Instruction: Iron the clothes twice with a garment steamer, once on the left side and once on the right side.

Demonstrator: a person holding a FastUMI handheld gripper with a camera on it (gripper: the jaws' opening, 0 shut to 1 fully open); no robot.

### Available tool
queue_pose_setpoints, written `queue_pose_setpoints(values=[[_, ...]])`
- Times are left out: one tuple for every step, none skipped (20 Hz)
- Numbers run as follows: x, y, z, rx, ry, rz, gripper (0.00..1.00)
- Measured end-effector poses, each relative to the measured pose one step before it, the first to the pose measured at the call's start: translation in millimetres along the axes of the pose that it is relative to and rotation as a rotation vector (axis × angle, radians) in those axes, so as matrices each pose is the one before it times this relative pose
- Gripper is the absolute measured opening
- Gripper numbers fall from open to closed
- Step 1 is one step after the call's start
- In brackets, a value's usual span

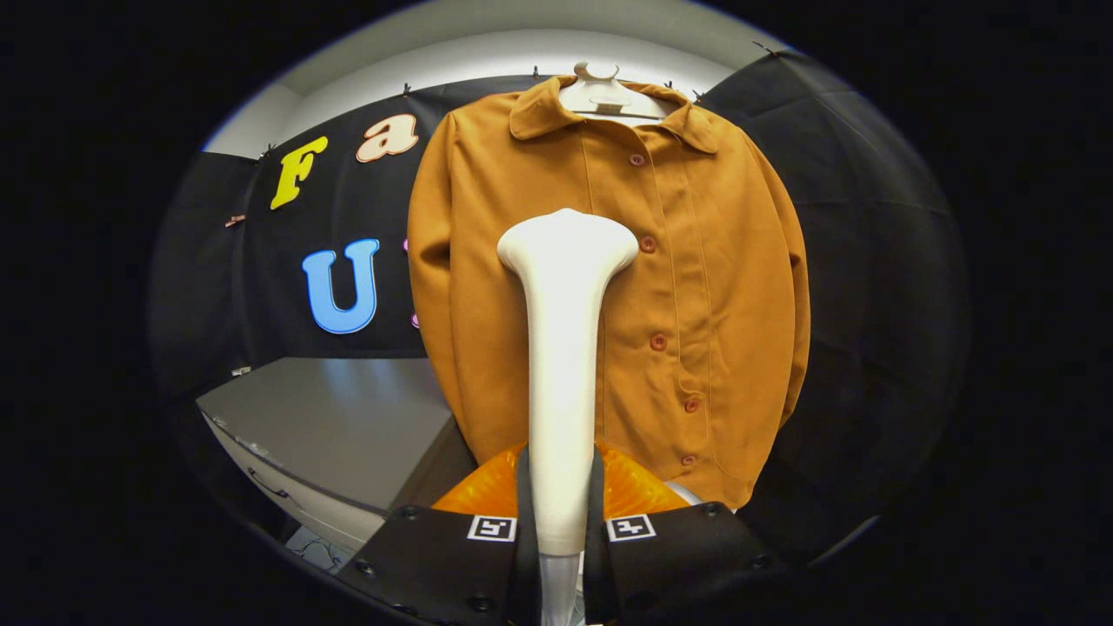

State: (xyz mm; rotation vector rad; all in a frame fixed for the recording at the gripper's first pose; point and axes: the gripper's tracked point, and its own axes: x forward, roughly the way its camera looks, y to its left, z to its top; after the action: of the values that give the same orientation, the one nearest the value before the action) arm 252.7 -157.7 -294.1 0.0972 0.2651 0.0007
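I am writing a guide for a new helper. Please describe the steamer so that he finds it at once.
Start at the mustard-brown buttoned jacket hanging on a pale hanger before the black cloth wall. In front of its left half rises the smooth white plastic steamer, its handle clamped between the gripper jaws. Its wide flared head sets it apart.

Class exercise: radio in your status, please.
Gripper shut on white garment steamer. Steamer head up against buttoned orange-brown jacket on white hanger. Nothing between them.
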Motion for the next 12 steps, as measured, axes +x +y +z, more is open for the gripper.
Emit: queue_pose_setpoints(values=[[0.73, -1.01, -10.57, 0.00975, 0.02073, 0.00060, 0.23], [0.57, -1.21, -10.25, 0.00279, 0.01983, -0.00203, 0.23], [1.21, -2.09, -10.03, -0.00056, 0.02219, -0.00319, 0.23], [0.93, -1.84, -9.29, 0.00254, 0.01944, -0.00250, 0.23], [0.27, -1.15, -10.83, 0.00011, 0.02154, -0.00325, 0.23], [0.69, -2.29, -7.73, -0.00090, 0.01866, -0.00319, 0.23], [0.73, -1.49, -8.16, 0.00012, 0.01581, -0.00203, 0.23], [-0.03, -1.13, -9.51, -0.00185, 0.01953, -0.00104, 0.23], [0.20, -0.95, -7.41, 0.00040, 0.01413, -0.00068, 0.23], [-1.91, -1.48, -7.87, -0.00070, 0.01365, -0.00009, 0.23], [-1.32, -0.20, -7.11, 0.00035, 0.01036, -0.00033, 0.23], [-0.40, -1.47, -5.67, 0.00118, 0.01141, -0.00071, 0.23]])
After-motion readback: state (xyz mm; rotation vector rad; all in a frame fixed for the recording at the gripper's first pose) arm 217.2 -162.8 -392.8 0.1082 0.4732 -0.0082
